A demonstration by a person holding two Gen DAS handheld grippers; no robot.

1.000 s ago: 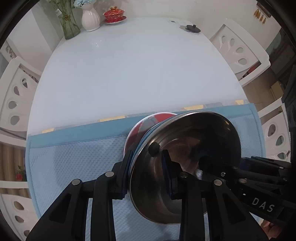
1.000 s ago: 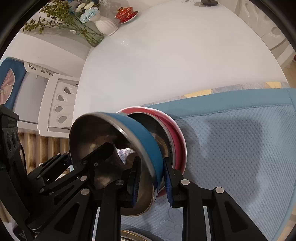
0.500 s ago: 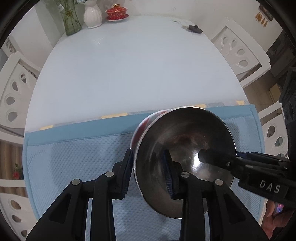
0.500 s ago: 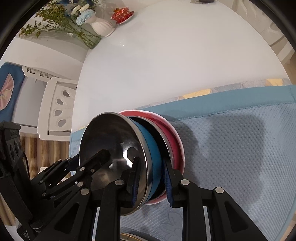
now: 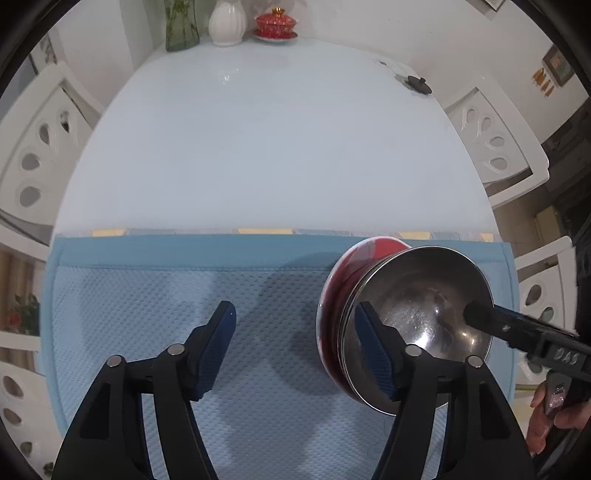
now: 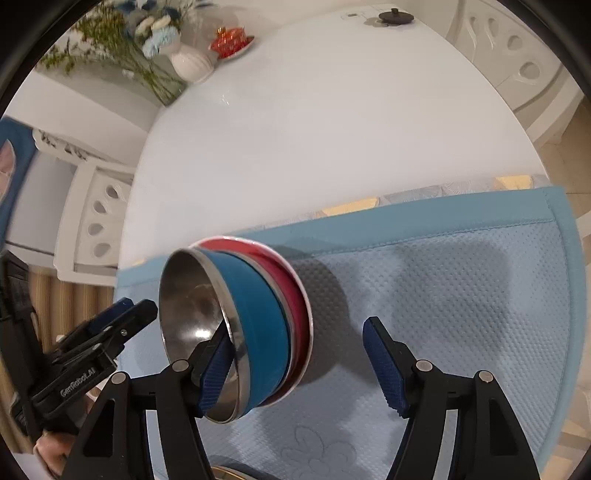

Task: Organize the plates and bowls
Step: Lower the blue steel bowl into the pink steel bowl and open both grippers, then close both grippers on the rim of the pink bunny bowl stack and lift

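A steel bowl [image 5: 424,295] with a blue outside [image 6: 258,306] sits nested in a red bowl [image 5: 340,280] [image 6: 291,288] on the blue mat [image 5: 147,295]. My left gripper [image 5: 295,310] is opening. Its right finger [image 5: 373,347] stands just inside the steel rim, its left finger far off over the mat, and nothing is pressed. My right gripper [image 6: 297,328] is opening too. One of its fingers [image 6: 216,365] is inside the bowl, the other [image 6: 384,369] stands clear of the red wall. Each view shows the other gripper at the bowl's far rim.
The white oval table [image 5: 277,147] carries a glass vase [image 5: 181,22], a white vase [image 5: 225,22], a red lidded cup [image 5: 275,24] and a black lid [image 5: 417,83] at its far end. White chairs [image 5: 491,140] stand around. A gold-rimmed dish edge [image 6: 229,474] peeks in below.
Both grippers were shut on the steel bowl's rim and have opened. The tilted bowl has settled into the red one. My left gripper has shifted left, leaving the stack at its right.
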